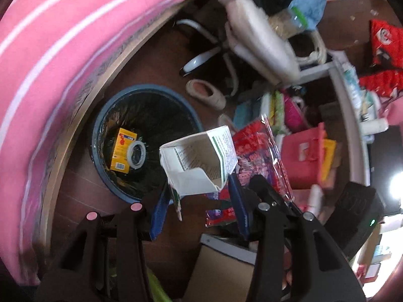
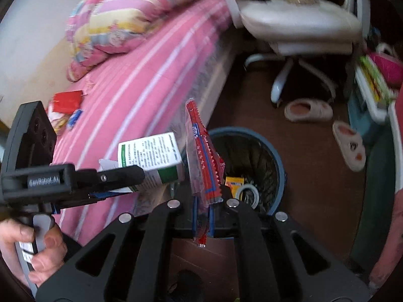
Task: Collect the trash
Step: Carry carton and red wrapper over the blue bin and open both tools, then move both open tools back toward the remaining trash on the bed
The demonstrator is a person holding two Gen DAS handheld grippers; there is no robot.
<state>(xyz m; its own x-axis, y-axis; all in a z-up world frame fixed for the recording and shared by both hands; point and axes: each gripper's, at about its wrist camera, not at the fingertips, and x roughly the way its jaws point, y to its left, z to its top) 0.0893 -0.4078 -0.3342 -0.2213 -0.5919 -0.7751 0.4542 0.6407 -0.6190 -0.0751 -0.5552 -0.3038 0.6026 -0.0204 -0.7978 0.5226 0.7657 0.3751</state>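
Observation:
In the left wrist view, my left gripper is shut on an opened white carton with green print, its blue pads against both sides. It hangs just right of a blue trash bin with a black liner. In the bin lie a yellow box and a tape roll. My right gripper is shut on a red and clear wrapper, held upright beside the bin. The right wrist view shows the left gripper with the carton, and a person's hand on its handle.
A bed with a pink striped sheet and a quilt runs along the left, with red wrappers on it. A white office chair and slippers stand beyond the bin. A cluttered shelf is at the right.

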